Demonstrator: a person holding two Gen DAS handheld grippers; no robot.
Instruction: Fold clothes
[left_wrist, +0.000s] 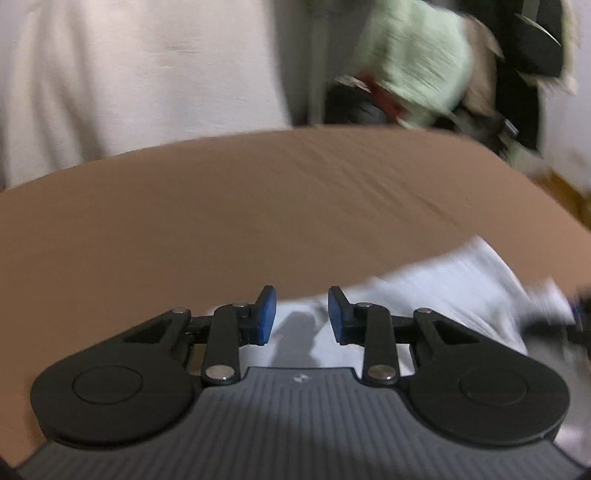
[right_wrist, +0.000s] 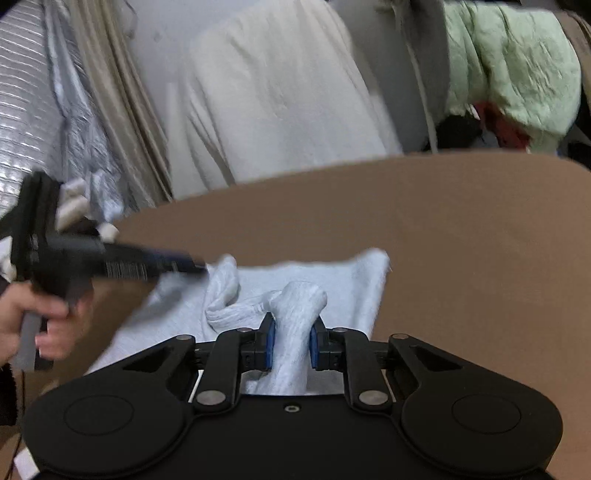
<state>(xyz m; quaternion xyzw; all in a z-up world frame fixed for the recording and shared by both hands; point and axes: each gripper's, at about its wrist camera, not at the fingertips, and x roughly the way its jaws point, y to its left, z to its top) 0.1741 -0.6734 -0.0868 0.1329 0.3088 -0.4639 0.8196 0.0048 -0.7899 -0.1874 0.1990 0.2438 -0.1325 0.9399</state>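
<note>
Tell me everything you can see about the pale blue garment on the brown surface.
The pale blue garment looks like soft, faintly heathered knit cloth. It lies mostly flat on the brown surface, with a rumpled roll near its middle. One bunched fold rises between the pads of the right hand-held gripper, which pinch it. The left hand-held gripper hovers over its other edge, jaws apart with nothing between them.

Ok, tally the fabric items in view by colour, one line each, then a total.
Pale blue-grey garment on the brown surface: 1
Cream cloth hanging behind: 1
Light green cloth at the far right: 1
Silvery quilted cloth at the left: 1
Beige drape: 1
Total: 5
</note>
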